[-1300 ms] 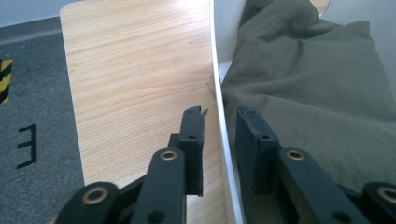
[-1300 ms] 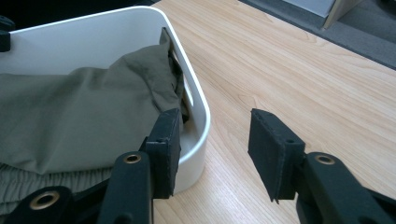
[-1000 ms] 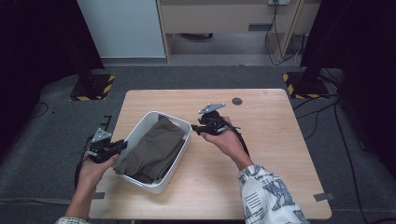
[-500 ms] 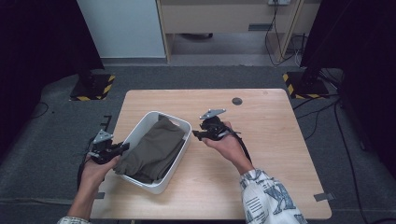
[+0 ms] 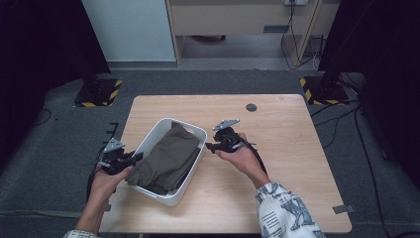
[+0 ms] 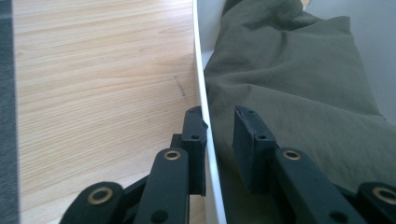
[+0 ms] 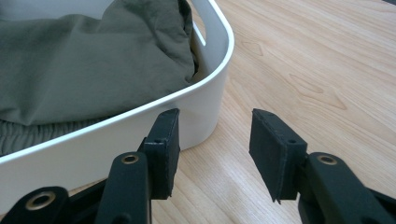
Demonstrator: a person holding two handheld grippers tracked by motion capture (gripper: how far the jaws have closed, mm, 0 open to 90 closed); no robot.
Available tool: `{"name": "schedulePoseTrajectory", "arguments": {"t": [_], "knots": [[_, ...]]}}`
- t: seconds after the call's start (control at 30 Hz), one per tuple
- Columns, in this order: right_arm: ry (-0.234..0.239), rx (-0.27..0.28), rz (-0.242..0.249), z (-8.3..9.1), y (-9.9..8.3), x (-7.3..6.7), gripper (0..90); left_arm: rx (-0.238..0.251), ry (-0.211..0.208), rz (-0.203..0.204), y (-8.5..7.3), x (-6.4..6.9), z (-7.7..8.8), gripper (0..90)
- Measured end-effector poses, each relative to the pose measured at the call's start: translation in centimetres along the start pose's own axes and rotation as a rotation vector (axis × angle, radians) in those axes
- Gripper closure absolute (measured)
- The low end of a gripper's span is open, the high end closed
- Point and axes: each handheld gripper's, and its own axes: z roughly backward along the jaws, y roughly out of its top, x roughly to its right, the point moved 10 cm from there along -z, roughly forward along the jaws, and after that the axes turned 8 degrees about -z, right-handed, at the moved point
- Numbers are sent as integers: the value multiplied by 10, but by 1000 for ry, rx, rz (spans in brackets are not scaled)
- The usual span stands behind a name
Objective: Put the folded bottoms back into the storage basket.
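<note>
Wooden counter, pale and rectangular, standing on grey carpet in a dark-walled room. At its left-centre sits a white tub, set at a slant to the counter's edges, its near corner close to the front edge. Inside lies an olive-green cloth, folded and bunched, filling most of the tub and rising to its rim. Left tongs, held in the person's left hand, meet the tub's left wall: in the left gripper view the thin white wall runs up between the two black jaws, one jaw outside over the bare wood and against the wall, the other inside over the cloth with a gap left to the wall; these jaws have just been opening and do not clamp the wall. Right tongs, held in the person's right hand with a patterned sleeve behind it, lie just beside the tub's right side; in the right gripper view the jaws stand apart and released, one in front of the tub's rounded corner, the other over bare wood, nothing between them. Small dark round disc set in the counter near the far edge, well apart from the tub.
</note>
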Motion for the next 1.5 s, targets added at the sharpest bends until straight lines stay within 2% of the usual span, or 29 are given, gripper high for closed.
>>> {"name": "schedulePoseTrajectory", "arguments": {"t": [0.2, 0.33, 0.47, 0.6, 0.7, 0.8, 0.9, 0.97, 1.07, 1.23, 1.3, 1.5], "knots": [[-19, 2, -8, 6, -1, 9, 524, -19, -23, -20, 3, 13, -6, 733], [-31, 3, -22, 9, -1, 16, 524, -32, -32, -36, 6, 23, -10, 695], [-47, 3, -31, 11, -2, 22, 522, -18, -53, -41, 9, 30, -13, 640], [-44, 7, -37, 13, -2, 22, 508, 36, -51, -24, 17, 28, -10, 604], [-42, 11, -37, 13, -2, 21, 520, 105, -53, -4, 26, 23, -2, 608], [-35, 7, -39, 12, -5, 20, 521, 140, -16, -20, 30, 16, 7, 609], [-31, 7, -39, 11, -7, 19, 523, 131, 23, -24, 23, 5, 13, 618], [-30, 8, -43, 11, -7, 19, 523, 105, 29, -22, 13, -1, 13, 621], [-31, 10, -41, 11, -6, 19, 525, 50, 48, -44, -5, -6, 11, 616], [-34, 8, -48, 11, -6, 19, 525, 19, 1, -58, -18, 2, 6, 600], [-34, 2, -44, 11, -6, 20, 525, 26, -15, -46, -18, 6, 6, 607], [-39, 2, -56, 8, 0, 22, 525, 27, -24, -32, -22, 9, 9, 630]]}}
